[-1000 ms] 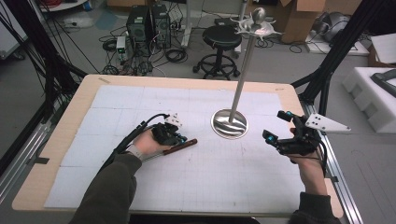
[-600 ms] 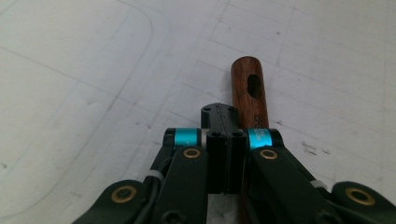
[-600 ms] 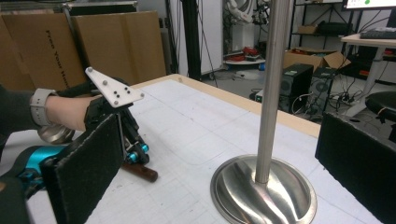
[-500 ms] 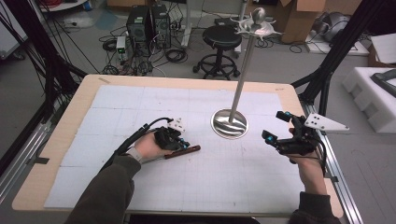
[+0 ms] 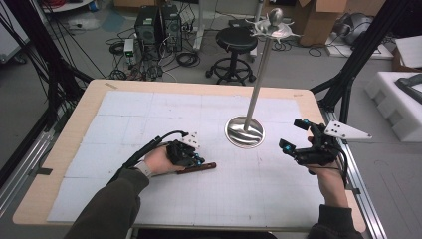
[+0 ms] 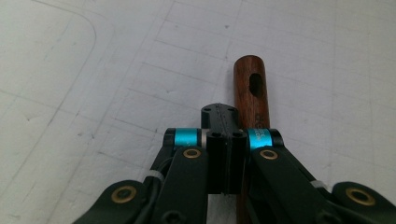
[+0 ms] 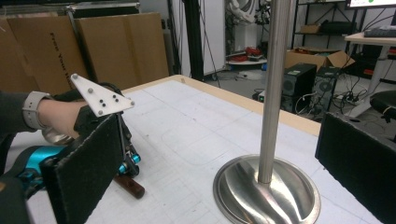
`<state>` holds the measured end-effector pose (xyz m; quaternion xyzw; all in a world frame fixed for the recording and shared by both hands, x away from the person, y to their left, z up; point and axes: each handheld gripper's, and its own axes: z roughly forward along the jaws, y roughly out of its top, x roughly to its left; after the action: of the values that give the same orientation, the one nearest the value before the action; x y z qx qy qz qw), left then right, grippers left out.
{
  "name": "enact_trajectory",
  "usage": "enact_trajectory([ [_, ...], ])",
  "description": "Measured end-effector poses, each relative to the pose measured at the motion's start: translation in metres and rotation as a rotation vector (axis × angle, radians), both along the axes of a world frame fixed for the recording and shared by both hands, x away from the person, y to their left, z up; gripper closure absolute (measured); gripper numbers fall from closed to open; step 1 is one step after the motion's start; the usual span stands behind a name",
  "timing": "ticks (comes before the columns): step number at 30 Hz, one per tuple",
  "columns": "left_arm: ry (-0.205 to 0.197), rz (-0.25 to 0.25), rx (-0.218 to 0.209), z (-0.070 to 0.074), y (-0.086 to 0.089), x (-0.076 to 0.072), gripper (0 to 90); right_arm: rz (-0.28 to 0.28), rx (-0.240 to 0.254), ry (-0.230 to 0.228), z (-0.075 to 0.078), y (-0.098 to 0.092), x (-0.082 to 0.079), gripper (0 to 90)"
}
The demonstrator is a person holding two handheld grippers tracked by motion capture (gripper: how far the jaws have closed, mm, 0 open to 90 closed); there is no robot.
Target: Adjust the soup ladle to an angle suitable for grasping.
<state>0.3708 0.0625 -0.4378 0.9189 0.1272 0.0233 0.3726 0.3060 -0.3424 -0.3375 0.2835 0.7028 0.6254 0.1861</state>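
A dark wooden handle [image 5: 196, 168] with a slot near its end lies flat on the white gridded mat. My left gripper [image 5: 191, 155] rests low over it, jaws shut together with nothing seen between them. In the left gripper view the handle [image 6: 251, 93] runs under the right side of my left gripper [image 6: 219, 116] and sticks out past the tips. My right gripper [image 5: 293, 134] hovers at the right of the table, open and empty, its black pads [image 7: 84, 172] wide apart and facing the steel stand [image 7: 273, 93].
The steel stand has a round dished base [image 5: 244, 132] on the mat and a tall pole with hooks at the top [image 5: 275, 25]. A wooden table edge [image 5: 199, 87] frames the mat. Stool, computers and boxes stand on the floor behind.
The left hand and the wooden handle have shifted slightly toward the near edge of the table. The right gripper has stayed where it was.
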Motion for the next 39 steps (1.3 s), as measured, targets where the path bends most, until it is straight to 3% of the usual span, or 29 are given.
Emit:
enact_trajectory([
  [5,-0.014,0.006,0.014,0.005,0.003,0.0,85.9,0.001,0.001,0.001,0.0,-0.002,0.001,0.3],
  [10,-0.023,0.008,-0.027,0.023,0.015,-0.002,81.2,0.0,0.01,0.006,-0.001,-0.003,0.002,0.3],
  [14,-0.034,0.012,-0.026,0.038,0.026,-0.008,63.9,0.003,0.008,0.008,-0.001,-0.003,0.002,0.3],
  [15,-0.032,0.011,-0.02,0.041,0.028,-0.01,63.9,0.004,0.008,0.009,-0.001,-0.004,0.002,0.3],
  [16,-0.042,-0.009,-0.019,0.046,0.032,-0.015,55.0,0.004,0.015,0.006,-0.001,-0.006,0.002,0.3],
  [22,-0.052,-0.03,-0.043,0.055,0.035,-0.023,31.6,0.0,0.026,0.006,0.0,-0.01,0.003,0.3],
  [23,-0.053,-0.027,-0.024,0.057,0.035,-0.026,28.7,0.001,0.026,0.006,0.0,-0.011,0.003,0.3],
  [28,-0.017,-0.038,-0.032,0.061,0.036,-0.03,14.5,0.0,0.033,0.006,0.001,-0.011,0.003,0.3],
  [29,0.018,-0.035,-0.047,0.064,0.036,-0.033,10.4,0.0,0.037,0.009,0.0,-0.011,0.004,0.3],
  [32,0.004,-0.051,-0.043,0.065,0.035,-0.037,9.6,0.001,0.036,0.006,0.0,-0.012,0.005,0.3],
  [35,0.014,-0.039,0.023,0.063,0.035,-0.04,5.1,0.005,0.038,0.011,0.0,-0.011,0.006,0.3],
  [39,0.015,-0.017,0.063,0.062,0.039,-0.039,1.7,0.01,0.038,0.014,0.0,-0.01,0.008,0.3],
])
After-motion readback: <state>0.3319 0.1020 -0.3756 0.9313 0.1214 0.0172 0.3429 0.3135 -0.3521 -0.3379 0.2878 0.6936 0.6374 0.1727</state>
